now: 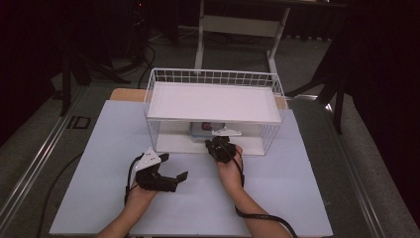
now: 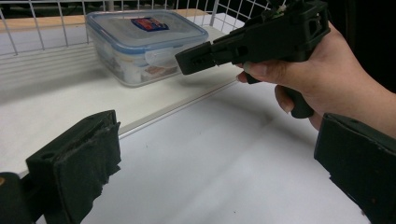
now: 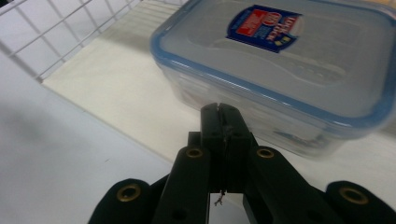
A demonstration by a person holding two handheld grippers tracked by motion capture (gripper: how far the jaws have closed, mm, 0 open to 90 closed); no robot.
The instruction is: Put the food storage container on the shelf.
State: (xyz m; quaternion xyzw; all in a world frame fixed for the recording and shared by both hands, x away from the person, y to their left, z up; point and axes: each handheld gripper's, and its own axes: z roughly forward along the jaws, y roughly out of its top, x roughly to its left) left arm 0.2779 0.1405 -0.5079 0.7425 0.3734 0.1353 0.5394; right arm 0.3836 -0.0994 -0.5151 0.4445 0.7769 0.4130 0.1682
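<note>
1. The plastic container (clear box, blue-edged lid with a sticker) stands on the lower shelf of the white wire rack, under the upper shelf.
2. The right gripper points at the container's near wall, very close to it; its jaws are pressed together with nothing between them.
3. The left gripper rests over the table, well apart from the rack, with jaws spread wide and empty.
4. I judge the work is at its beginning: the container is not gripped yet, and taking it out remains.
5. The table is pale and bare; the room around is dark, with a grey floor and a white stand behind.
</note>
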